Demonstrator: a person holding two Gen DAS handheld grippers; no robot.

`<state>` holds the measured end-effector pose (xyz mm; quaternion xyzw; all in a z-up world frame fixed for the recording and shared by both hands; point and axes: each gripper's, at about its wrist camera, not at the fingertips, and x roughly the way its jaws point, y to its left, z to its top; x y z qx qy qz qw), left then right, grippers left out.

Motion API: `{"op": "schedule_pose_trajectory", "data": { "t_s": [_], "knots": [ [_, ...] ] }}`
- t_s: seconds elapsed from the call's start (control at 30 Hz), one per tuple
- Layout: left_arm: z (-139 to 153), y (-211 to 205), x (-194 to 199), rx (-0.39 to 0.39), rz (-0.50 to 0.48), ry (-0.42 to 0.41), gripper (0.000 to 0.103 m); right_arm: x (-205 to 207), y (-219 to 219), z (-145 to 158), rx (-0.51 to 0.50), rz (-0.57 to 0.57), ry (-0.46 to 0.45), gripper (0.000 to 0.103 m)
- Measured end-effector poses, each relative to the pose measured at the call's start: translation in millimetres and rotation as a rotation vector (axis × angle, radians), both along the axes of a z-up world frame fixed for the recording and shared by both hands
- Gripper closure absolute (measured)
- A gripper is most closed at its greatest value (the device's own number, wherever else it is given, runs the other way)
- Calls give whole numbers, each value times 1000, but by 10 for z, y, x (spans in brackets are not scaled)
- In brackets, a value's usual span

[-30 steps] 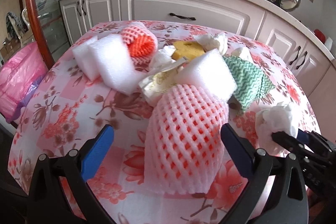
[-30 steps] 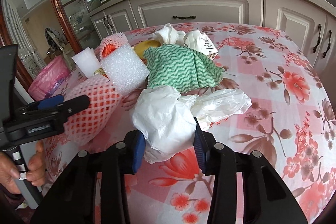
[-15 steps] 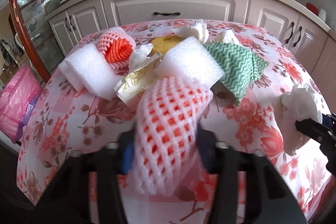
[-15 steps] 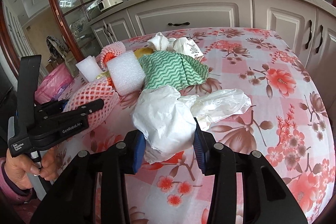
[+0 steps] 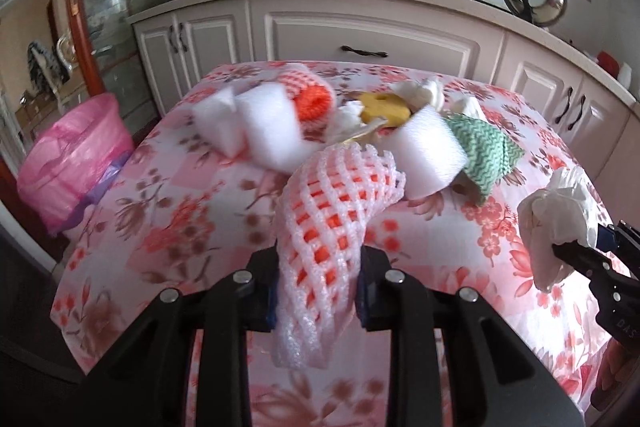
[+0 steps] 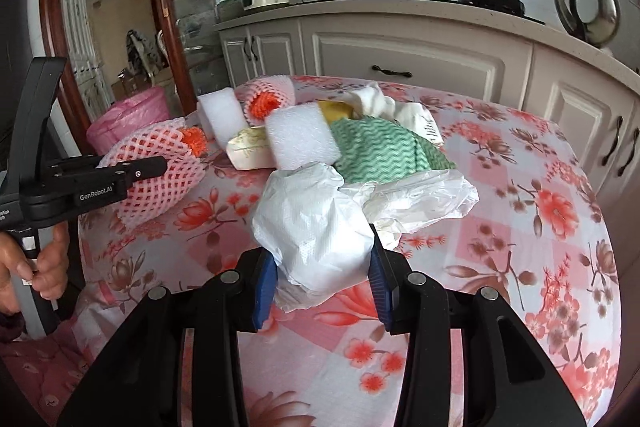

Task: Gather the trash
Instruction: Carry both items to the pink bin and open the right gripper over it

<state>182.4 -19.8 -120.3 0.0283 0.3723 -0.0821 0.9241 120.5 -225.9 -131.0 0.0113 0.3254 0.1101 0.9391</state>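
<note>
The pink-lined bin (image 5: pixel 74 163) stands on the floor off the left edge of the counter (image 5: pixel 168 211), so it is lain nearer to the left gripper (image 5: pixel 318 287) than to the right gripper (image 6: pixel 322 279). A pink foam net sleeve (image 5: pixel 332 211) is clamped in the left gripper, its long axis running away from the jaws, up and slightly right. A crumpled white plastic bag (image 6: pixel 316 223) is held in the right gripper. Compared with a second ago, the left jaws have been closed from wide onto the sleeve, which is now seen lifted off the pile.
</note>
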Motion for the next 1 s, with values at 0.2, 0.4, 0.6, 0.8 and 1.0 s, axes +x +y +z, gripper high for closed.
{"op": "schedule_pose_trajectory", "data": {
  "t_s": [0.2,0.4,0.6,0.8,1.0],
  "knots": [
    [60,296,-85,-22,45,-21,76,126,252,62,-2,54,18,63],
    [135,747,-98,-48,135,-44,75,396,758,156,-7,169,22,63],
    [286,1331,-124,-41,259,-78,75,716,1390,278,-8,283,17,63],
    [450,1877,-82,-49,376,-109,75,1051,2033,452,5,395,7,63],
    [641,2338,72,-60,443,-151,74,1445,2678,734,2,511,-46,63]
  ]
}}
